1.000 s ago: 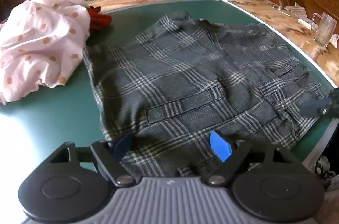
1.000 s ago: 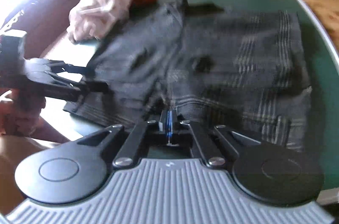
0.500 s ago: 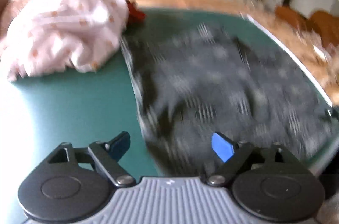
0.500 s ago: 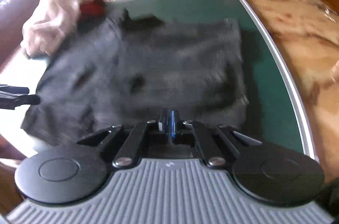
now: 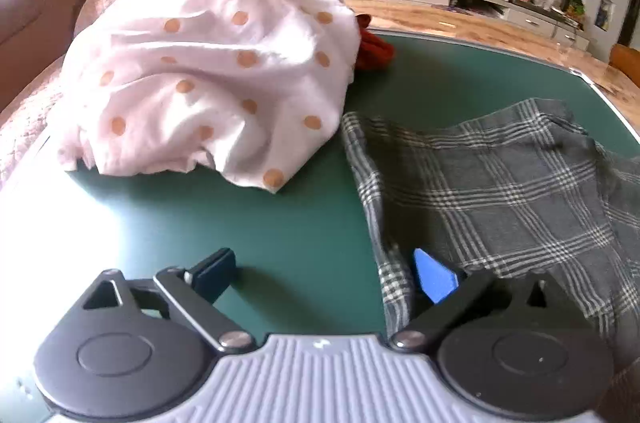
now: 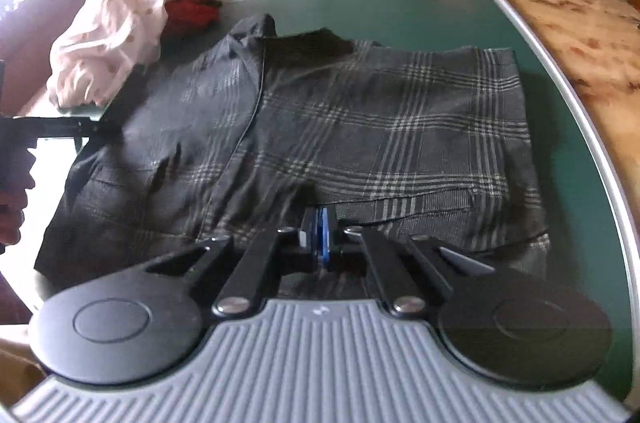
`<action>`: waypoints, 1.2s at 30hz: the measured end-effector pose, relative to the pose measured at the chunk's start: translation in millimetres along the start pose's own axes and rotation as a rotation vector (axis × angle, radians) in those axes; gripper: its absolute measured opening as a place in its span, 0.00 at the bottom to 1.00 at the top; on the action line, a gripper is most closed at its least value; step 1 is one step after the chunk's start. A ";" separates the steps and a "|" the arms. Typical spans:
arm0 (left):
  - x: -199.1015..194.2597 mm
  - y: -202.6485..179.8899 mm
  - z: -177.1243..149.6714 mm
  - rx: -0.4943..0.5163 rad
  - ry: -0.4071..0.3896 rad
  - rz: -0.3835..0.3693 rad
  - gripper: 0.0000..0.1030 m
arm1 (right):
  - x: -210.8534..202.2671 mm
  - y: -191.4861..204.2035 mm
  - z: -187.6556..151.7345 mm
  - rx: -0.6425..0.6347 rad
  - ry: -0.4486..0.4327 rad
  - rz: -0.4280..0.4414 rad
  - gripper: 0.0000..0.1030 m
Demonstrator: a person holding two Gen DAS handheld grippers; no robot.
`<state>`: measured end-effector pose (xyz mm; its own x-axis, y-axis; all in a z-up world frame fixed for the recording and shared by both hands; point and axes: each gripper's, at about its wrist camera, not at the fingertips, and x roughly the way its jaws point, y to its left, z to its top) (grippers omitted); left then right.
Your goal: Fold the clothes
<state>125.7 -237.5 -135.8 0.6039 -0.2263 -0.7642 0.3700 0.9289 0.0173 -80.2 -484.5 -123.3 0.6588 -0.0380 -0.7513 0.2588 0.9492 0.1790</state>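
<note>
A grey plaid garment lies spread on the green table; it also shows in the left wrist view at the right. My left gripper is open at the garment's left edge, one finger on bare table, the blue-padded finger over the cloth. It appears from the side in the right wrist view at the garment's left edge. My right gripper is shut at the garment's near hem; whether cloth is pinched between the pads is hidden.
A crumpled pink dotted cloth is heaped at the table's far left, with a red cloth behind it. The table's metal rim runs along the right. A brown sofa stands at the left.
My left gripper has swung left, from over the garment's near hem to its left edge, still open. The right view has shifted and the garment lies flatter; the right gripper stays shut.
</note>
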 end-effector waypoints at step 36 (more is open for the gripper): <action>50.2 2.5 59.0 0.041 -0.047 0.002 0.89 | 101.5 -28.6 103.9 0.053 -0.079 -0.210 0.16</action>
<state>198.6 -263.9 -136.0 0.6367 -0.2392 -0.7330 0.3969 0.9167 0.0456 52.6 -548.0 -138.6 0.6394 -0.2597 -0.7237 0.4314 0.9003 0.0580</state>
